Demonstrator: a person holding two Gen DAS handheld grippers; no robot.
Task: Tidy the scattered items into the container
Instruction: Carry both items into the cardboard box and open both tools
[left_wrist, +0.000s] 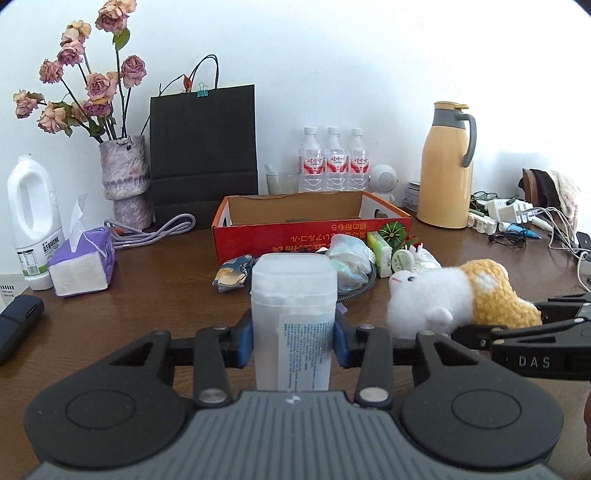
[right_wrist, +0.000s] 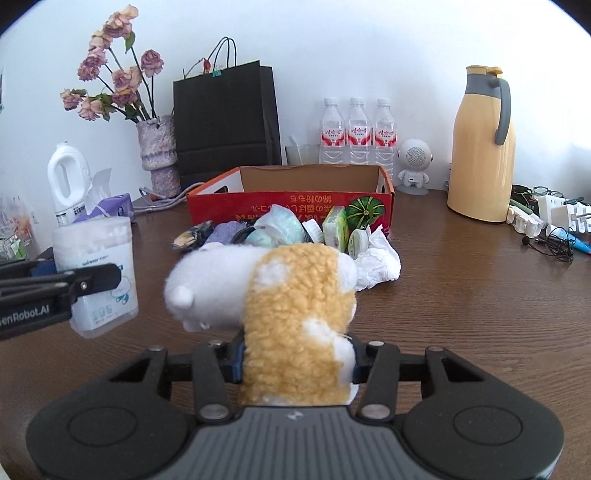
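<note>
My left gripper (left_wrist: 294, 341) is shut on a translucent plastic box of cotton swabs (left_wrist: 293, 295), held upright above the wooden table; the same box (right_wrist: 96, 273) shows at the left of the right wrist view. My right gripper (right_wrist: 297, 360) is shut on a white and yellow plush toy (right_wrist: 295, 314), which also appears at the right as the plush toy (left_wrist: 443, 299). Ahead stands the open red cardboard box (left_wrist: 310, 230), also seen as the red box (right_wrist: 288, 203). A heap of scattered items (right_wrist: 306, 229) lies against its front wall: crumpled tissue, a green packet, a small round jar, a cloth pouch.
At the back stand a vase of dried roses (left_wrist: 125, 177), a black paper bag (left_wrist: 203, 147), three water bottles (left_wrist: 334, 158), a small white speaker figure (right_wrist: 413, 166) and a yellow thermos jug (left_wrist: 447, 166). A tissue pack (left_wrist: 83, 262) and white bottle (left_wrist: 31, 218) sit left; chargers and cables (left_wrist: 517, 221) right.
</note>
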